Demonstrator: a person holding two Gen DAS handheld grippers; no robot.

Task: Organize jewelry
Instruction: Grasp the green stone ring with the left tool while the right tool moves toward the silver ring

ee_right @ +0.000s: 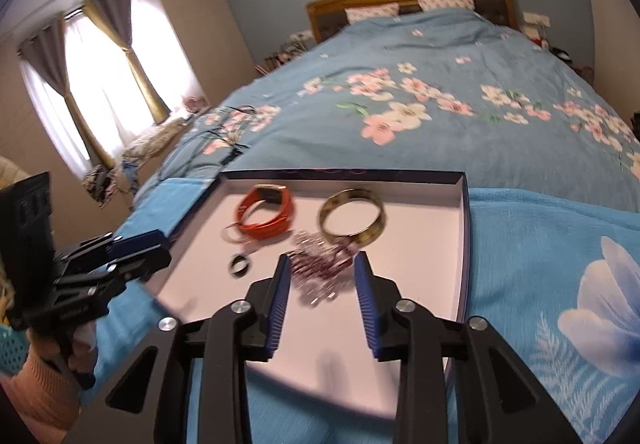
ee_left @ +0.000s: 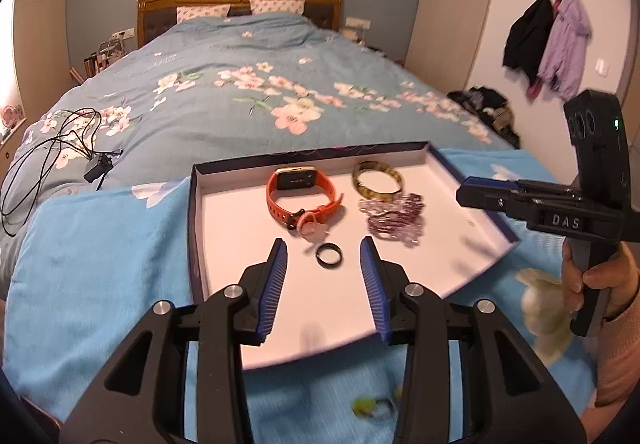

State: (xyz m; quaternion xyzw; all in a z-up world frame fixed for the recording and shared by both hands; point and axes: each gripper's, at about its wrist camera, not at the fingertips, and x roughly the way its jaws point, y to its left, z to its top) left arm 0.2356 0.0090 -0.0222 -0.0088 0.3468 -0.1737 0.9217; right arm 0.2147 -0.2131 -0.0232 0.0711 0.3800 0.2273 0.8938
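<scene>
A shallow white tray (ee_left: 224, 244) with a dark rim lies on the bed. In it are an orange watch (ee_left: 300, 191), a gold bangle (ee_left: 377, 179), purple bead bracelets (ee_left: 394, 217), a pink keyring charm (ee_left: 310, 228) and a black ring (ee_left: 329, 256). My left gripper (ee_left: 324, 244) is open and empty, the black ring just ahead between its fingertips. My right gripper (ee_right: 322, 262) is open and empty, hovering over the bead bracelets (ee_right: 320, 268). The right view also shows the watch (ee_right: 266, 213), bangle (ee_right: 352, 217) and ring (ee_right: 239, 264).
A blue floral quilt (ee_left: 240, 91) covers the bed, with a light blue blanket (ee_left: 100, 264) under the tray. Black cables (ee_left: 60, 147) lie at left. A small green and dark item (ee_left: 372, 406) rests on the blanket near me. Coats (ee_left: 548, 43) hang on the right wall.
</scene>
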